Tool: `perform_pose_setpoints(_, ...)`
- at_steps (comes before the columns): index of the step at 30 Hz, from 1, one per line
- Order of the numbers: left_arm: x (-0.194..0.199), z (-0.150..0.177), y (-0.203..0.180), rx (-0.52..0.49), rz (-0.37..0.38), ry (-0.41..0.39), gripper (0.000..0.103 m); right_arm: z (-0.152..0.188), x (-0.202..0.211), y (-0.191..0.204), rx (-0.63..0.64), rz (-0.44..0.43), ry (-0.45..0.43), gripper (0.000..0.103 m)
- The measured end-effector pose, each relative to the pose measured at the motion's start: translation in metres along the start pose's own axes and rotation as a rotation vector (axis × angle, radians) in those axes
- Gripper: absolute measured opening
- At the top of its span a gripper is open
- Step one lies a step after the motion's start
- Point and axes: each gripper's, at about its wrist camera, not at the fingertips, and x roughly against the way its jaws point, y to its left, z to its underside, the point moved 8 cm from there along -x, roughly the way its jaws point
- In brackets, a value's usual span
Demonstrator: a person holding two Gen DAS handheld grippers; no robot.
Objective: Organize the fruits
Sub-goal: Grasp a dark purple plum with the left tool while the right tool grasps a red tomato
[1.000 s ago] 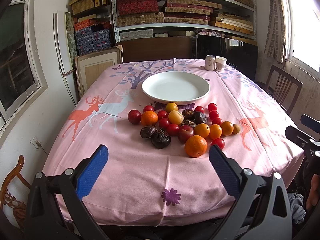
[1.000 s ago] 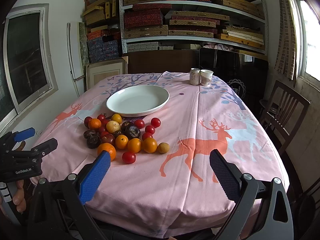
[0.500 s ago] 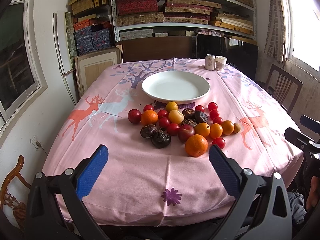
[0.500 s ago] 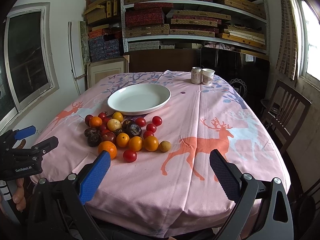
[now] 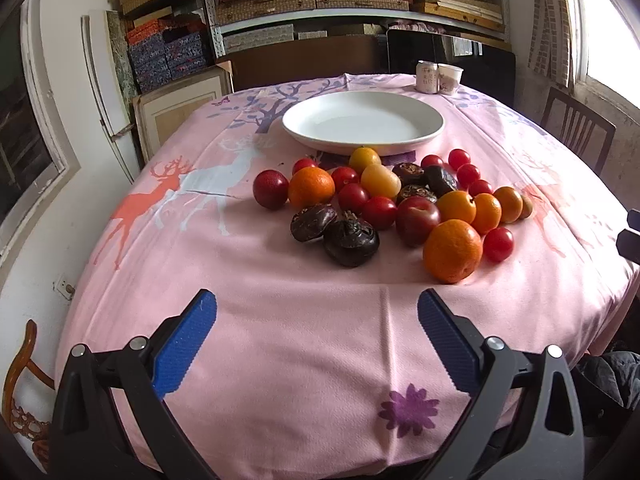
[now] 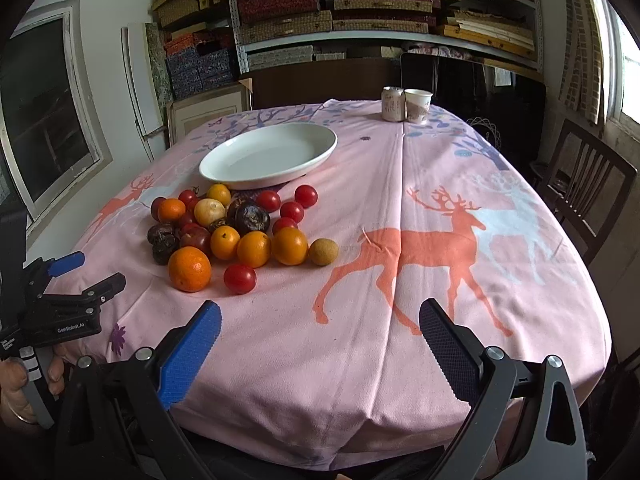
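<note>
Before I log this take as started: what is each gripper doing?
Left gripper: open, holding nothing, short of the fruit pile.
Right gripper: open, holding nothing.

"GenRobot.AI" — left tongs (image 6: 84,266) body.

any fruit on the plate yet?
No, the plate is bare in the left wrist view, with all the fruit piled on the tablecloth in front of it.
</note>
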Motion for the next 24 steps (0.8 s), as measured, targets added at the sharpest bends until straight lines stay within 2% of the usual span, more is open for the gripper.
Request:
perform_pose_setpoints(2,-0.014,-0.001,0.000,0.004,0.022,0.017,0.089,0.003,-0.009,-0.001,-0.004,-0.005,0.020,0.099)
perform_pose_setpoints(3,-0.022,-0.001,-0.002,0.005,0.036,0.030,0.074,0.004,-0.013,-0.001,-0.007,-0.005,0.028,0.099)
perform_pose_setpoints(4,-0.032,0.000,-0.004,0.011,0.050,0.056,0.067,0.005,-0.017,-0.003,-0.011,-0.006,0.035,0.099)
perform_pose_setpoints(7,-0.058,0.001,-0.007,0.048,0.092,0.112,0.064,0.008,-0.027,-0.008,-0.025,-0.002,0.052,0.099)
perform_pose_setpoints(12,-0.076,-0.014,-0.016,0.030,0.086,0.081,0.063,0.013,-0.044,-0.019,-0.051,0.004,0.088,0.099)
perform_pose_setpoints(14,-0.079,-0.015,-0.023,0.012,0.082,0.084,0.056,0.015,-0.051,-0.021,-0.064,0.000,0.106,0.099)
perform_pose_setpoints(16,-0.079,-0.019,-0.026,0.004,0.100,0.078,0.043,0.017,-0.056,-0.024,-0.071,-0.003,0.117,0.099)
perform_pose_setpoints(20,-0.079,-0.021,-0.026,0.021,0.135,0.079,0.042,0.019,-0.063,-0.021,-0.054,-0.019,0.130,0.099)
perform_pose_setpoints(24,-0.066,-0.021,-0.023,0.045,0.151,0.032,0.041,0.020,-0.067,-0.012,0.003,-0.034,0.134,0.099)
